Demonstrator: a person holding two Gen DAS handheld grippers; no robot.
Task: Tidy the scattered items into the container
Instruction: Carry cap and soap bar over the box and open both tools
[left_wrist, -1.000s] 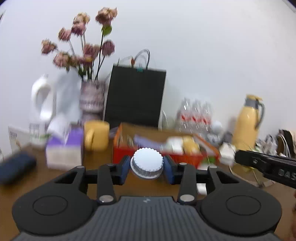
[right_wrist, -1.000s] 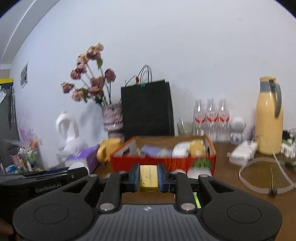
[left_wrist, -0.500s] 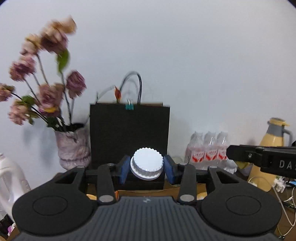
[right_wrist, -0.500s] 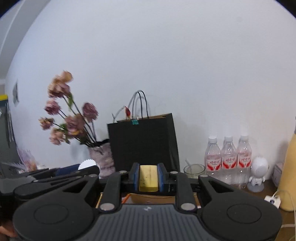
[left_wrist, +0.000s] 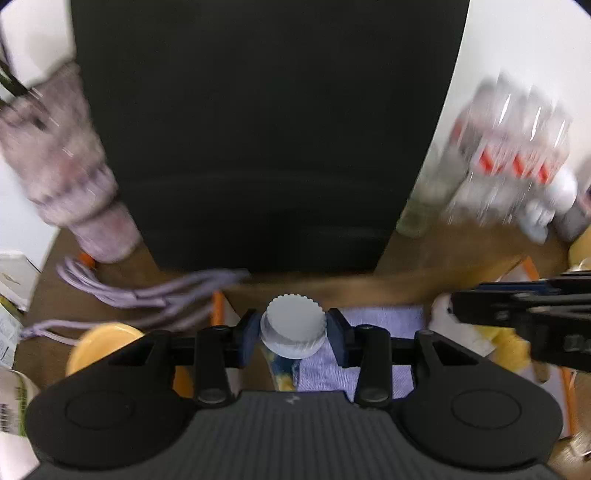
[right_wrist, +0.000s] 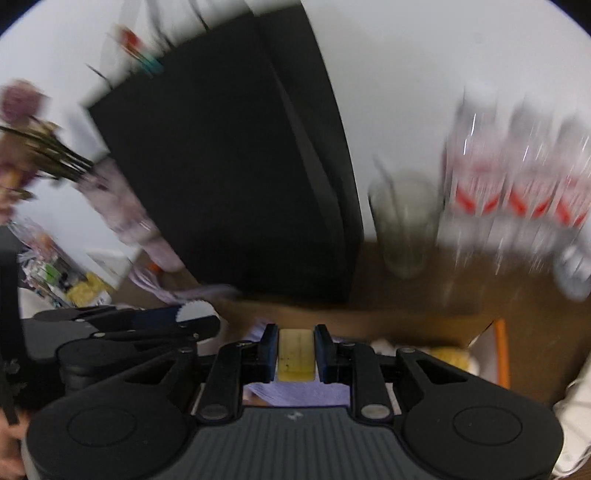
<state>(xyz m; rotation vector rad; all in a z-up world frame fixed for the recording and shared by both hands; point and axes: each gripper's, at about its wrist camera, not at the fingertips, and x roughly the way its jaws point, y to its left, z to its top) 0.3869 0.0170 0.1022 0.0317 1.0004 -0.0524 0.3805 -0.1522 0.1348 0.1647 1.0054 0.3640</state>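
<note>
Bright, even light; fisheye-warped edges, background smeared by motion blur.

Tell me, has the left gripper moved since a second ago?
Yes. The left gripper, shut on the white cap, has come forward and tipped down toward the black bag, which now fills its view.

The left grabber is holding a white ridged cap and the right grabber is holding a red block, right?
Not quite. The right wrist view shows the right gripper shut on a yellow block, not a red one. The left gripper does hold the white ridged cap.
</note>
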